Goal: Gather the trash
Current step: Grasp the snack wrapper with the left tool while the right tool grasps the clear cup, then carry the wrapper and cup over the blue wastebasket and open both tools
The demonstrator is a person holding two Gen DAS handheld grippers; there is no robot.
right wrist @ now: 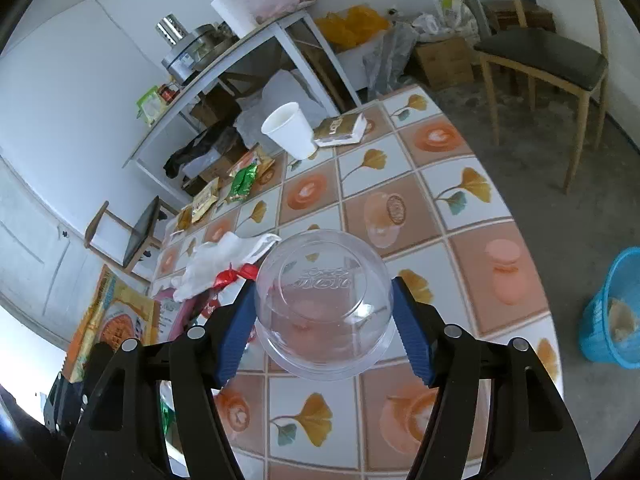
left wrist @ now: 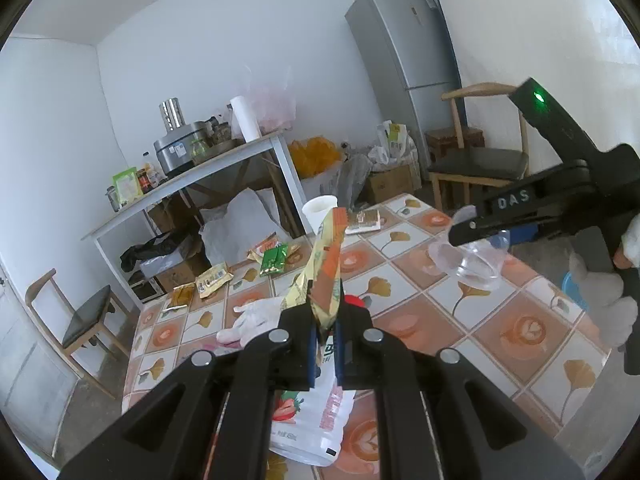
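Observation:
My left gripper (left wrist: 324,344) is shut on a long gold and orange snack wrapper (left wrist: 326,268), held upright above the tiled table (left wrist: 500,320). My right gripper (right wrist: 324,320) is shut on a clear plastic cup (right wrist: 324,300), held above the table; the cup also shows in the left wrist view (left wrist: 476,260). On the table lie a white glove (right wrist: 216,260), red scraps (right wrist: 228,276), a white paper cup (right wrist: 290,128), a small box (right wrist: 340,128) and several gold and green packets (right wrist: 236,184). A blue basket (right wrist: 612,320) with some trash stands on the floor to the right.
Wooden chairs stand at the far right (right wrist: 548,60) and the left (right wrist: 132,232). A white side table (left wrist: 192,184) with kitchen items stands behind, with bags and boxes under it. A grey fridge (left wrist: 404,48) stands in the corner. A strawberry-print bag (left wrist: 320,412) lies under my left gripper.

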